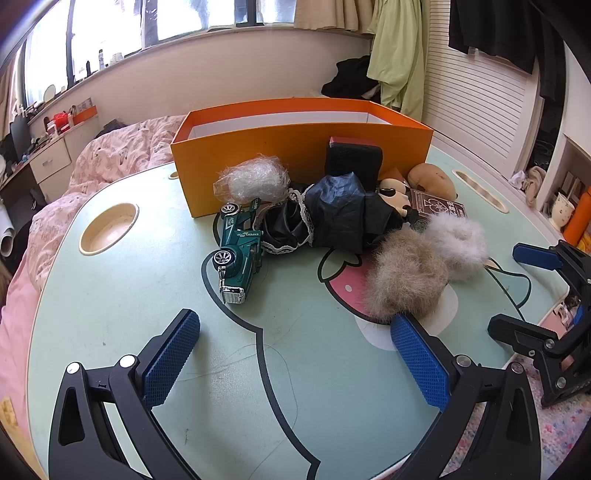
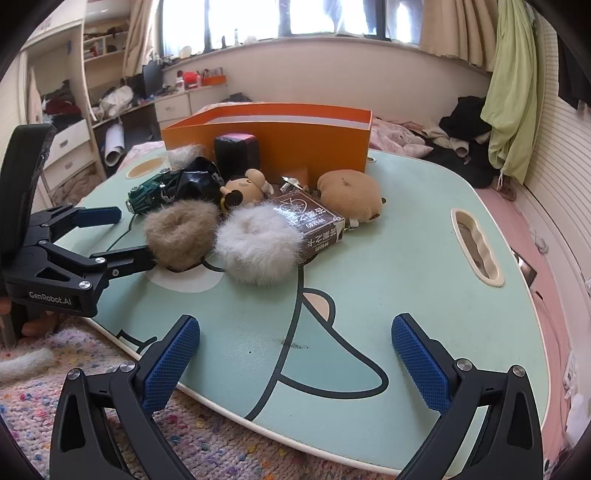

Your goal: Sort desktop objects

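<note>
Both claws gape empty; left claw (image 1: 295, 354) sits beside tan scrunchie (image 1: 406, 282), nearer than right claw (image 2: 295, 354); box (image 1: 295, 147) beyond.

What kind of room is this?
Most likely a bedroom. A bed with a pink quilt sits behind the low table, clothes hang by the window, and drawers line the wall.

Bright windows (image 1: 110, 33), beige curtains (image 2: 454, 26), pink bed (image 1: 122, 147), cluttered shelves (image 2: 99, 48).
</note>
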A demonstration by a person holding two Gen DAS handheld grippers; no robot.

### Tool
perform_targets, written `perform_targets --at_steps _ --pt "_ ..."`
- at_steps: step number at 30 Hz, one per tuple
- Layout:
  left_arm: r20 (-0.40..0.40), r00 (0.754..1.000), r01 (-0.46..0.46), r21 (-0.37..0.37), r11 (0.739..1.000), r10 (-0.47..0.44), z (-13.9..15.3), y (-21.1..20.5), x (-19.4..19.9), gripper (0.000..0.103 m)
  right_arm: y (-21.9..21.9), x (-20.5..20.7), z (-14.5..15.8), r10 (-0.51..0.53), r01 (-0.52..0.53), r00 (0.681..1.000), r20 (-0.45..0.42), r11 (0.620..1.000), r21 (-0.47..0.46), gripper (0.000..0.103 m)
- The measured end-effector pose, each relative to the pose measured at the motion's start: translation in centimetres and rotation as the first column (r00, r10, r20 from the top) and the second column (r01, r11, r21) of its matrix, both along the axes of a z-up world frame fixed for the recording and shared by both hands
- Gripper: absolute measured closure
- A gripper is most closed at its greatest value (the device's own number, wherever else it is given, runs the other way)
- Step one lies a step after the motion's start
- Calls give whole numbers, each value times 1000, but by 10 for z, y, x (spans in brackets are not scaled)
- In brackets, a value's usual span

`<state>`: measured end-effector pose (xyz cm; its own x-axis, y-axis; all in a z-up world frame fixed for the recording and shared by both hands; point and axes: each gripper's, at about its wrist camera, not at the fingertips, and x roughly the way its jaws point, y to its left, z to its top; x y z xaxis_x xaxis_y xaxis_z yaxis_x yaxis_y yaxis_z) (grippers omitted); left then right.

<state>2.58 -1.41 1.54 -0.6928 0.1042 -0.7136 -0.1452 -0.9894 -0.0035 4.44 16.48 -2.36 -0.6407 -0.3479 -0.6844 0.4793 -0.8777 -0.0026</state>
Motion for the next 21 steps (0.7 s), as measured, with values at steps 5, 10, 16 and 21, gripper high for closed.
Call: perform_targets --at_steps 5,10,16,21 --pt "0 1000 0 0 1000 0 0 -1 0 0 0 0 0 0 0 1000 0 1000 0 0" --pt "0 1000 0 0 1000 0 -1 0 0 0 0 1 0 0 0 1000 0 1000 0 0" --pt "0 1000 0 0 1000 0 -1 0 1 0 0 1 0 0 0 1000 -1 1000 0 0" --pt "0 1000 0 0 1000 0 -1 0 1 0 0 1 0 0 0 1000 -1 1000 0 0"
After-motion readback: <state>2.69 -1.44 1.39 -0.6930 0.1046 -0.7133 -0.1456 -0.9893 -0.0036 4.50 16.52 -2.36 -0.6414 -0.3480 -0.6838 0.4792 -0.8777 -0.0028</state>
